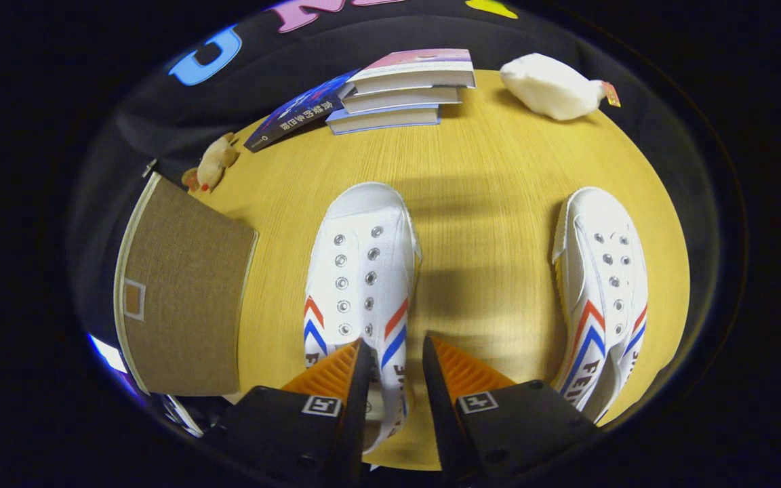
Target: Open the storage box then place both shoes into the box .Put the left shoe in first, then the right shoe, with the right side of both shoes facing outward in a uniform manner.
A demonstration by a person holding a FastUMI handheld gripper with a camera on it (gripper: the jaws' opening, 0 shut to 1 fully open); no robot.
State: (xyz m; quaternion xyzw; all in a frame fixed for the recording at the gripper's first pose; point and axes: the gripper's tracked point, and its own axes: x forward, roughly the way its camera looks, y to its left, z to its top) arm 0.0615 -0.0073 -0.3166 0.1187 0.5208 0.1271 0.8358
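Between orange fingers (pixel 328 371): gripper (pixel 394 356) released, straddling left shoe (pixel 361 271) side edge. Right shoe (pixel 604 291) lettering partly legible: "FEI". Storage box (pixel 180 298) beside, closed.

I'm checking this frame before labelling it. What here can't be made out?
Gripper view:
- Left shoe: heel hidden behind the open gripper fingers.
- Right shoe: heel cut off at the table edge.
- Storage box: lid covers the inside; contents unknown.
- Books: cover text too small.
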